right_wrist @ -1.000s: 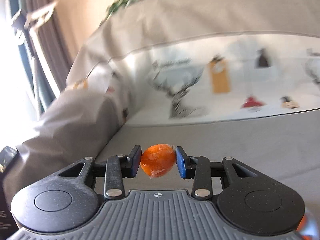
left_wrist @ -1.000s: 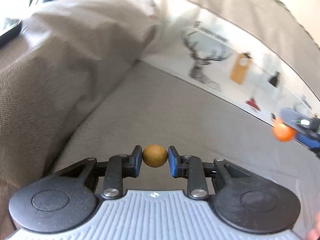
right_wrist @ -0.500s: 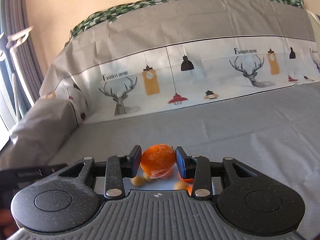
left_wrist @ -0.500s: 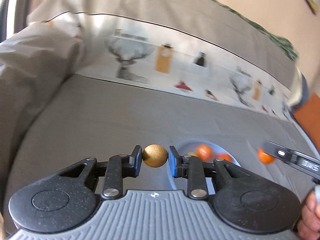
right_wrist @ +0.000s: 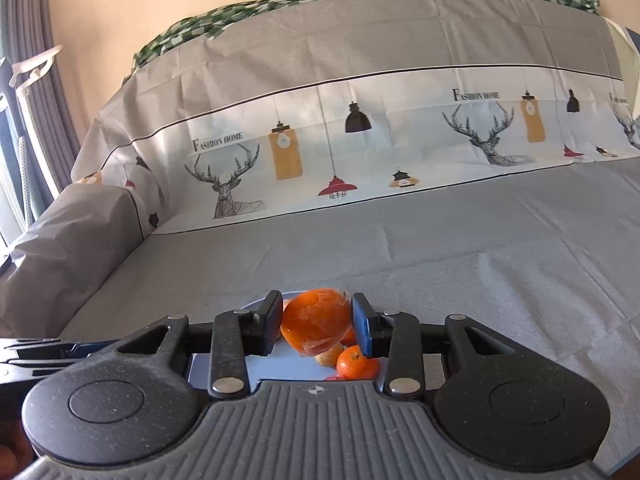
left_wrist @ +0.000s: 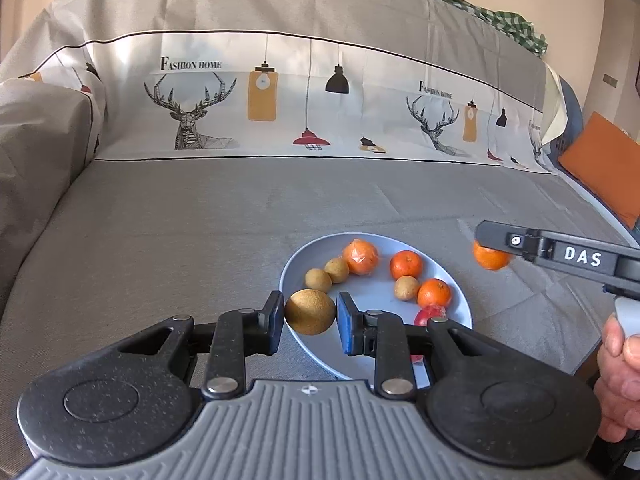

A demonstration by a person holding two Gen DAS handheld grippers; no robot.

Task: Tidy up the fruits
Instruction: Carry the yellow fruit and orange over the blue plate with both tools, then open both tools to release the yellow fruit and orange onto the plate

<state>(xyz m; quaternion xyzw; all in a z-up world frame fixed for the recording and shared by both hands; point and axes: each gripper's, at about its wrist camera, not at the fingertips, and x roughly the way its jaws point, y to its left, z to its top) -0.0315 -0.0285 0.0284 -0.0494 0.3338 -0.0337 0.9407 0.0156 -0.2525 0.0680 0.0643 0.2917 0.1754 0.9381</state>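
Note:
A pale blue plate (left_wrist: 352,344) lies on the grey sofa seat. It holds several tangerines (left_wrist: 406,265), small brown fruits (left_wrist: 318,280), a wrapped orange (left_wrist: 361,257) and a red fruit (left_wrist: 431,314). My left gripper (left_wrist: 310,314) is shut on a round brown fruit (left_wrist: 310,312) above the plate's near left rim. My right gripper (right_wrist: 316,322) is shut on a plastic-wrapped orange (right_wrist: 316,322) above the plate (right_wrist: 264,364). In the left wrist view it holds this orange (left_wrist: 490,257) just right of the plate.
The sofa back (left_wrist: 304,92) with a deer and lamp print rises behind the seat. A grey armrest (left_wrist: 36,152) stands at the left. An orange cushion (left_wrist: 604,160) lies at the far right. A hand (left_wrist: 618,376) holds the right gripper.
Both grippers have swung from the sofa's left end to the plate, each still holding its fruit. The plate with fruit has come into view under them.

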